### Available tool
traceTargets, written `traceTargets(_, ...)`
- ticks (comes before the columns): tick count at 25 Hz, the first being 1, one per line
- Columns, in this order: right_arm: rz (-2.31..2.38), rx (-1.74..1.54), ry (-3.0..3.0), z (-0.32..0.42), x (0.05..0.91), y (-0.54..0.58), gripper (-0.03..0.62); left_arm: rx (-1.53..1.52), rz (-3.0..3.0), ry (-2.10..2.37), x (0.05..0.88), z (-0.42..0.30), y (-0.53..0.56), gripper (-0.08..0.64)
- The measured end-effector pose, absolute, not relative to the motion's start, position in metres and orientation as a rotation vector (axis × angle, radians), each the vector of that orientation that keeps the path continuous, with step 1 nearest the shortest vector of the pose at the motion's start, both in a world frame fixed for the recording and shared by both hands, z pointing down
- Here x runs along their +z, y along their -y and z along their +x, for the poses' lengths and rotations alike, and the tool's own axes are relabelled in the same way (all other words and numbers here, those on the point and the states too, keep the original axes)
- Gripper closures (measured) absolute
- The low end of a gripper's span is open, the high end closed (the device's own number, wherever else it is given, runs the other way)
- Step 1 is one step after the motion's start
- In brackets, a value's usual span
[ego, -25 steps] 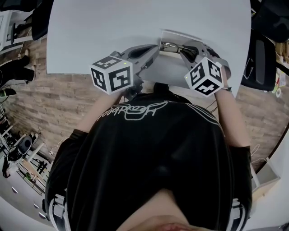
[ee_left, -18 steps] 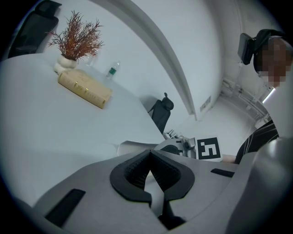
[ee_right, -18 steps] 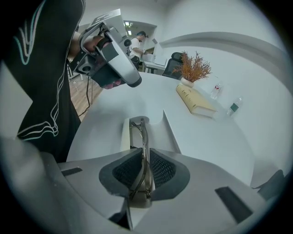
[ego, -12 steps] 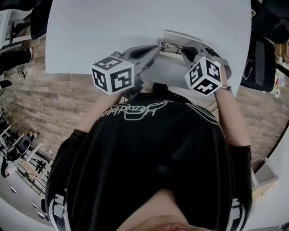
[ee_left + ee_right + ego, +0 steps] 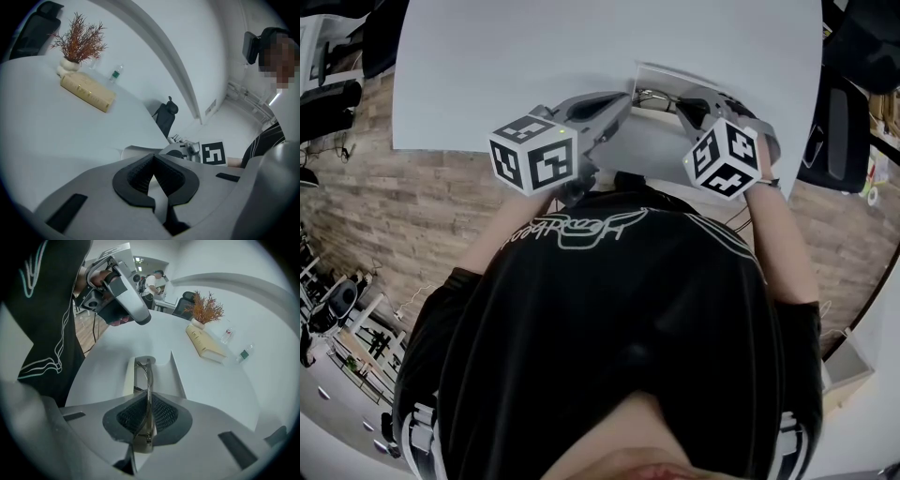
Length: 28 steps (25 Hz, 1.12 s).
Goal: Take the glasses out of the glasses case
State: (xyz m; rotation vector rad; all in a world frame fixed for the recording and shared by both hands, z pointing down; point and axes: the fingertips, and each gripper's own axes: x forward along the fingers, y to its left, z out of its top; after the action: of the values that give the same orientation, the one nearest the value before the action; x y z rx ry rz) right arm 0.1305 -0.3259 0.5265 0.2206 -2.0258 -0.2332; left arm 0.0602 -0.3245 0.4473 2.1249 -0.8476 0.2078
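Two claws work the open glasses case (image 5: 176, 377) on the counter (image 5: 534, 66): right claw (image 5: 149, 400) clamped on the glasses (image 5: 149, 373), whose long axis runs straight ahead into the case, left claw (image 5: 153, 159) closed together beside its rim.

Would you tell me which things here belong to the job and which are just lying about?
Job: glasses; case; right gripper, clamping the glasses; left gripper, shut beside the case.
Lying about: book; plant; bottle.
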Motion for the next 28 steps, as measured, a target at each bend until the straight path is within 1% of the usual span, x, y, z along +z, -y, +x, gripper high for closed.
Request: traceTargets(28, 0.258, -0.259, 1.984, 0.128, 0.523, 0.330, 0.569, 0.184, 2.126, 0.840, 0.446, 0.050, 0.322, 0.554)
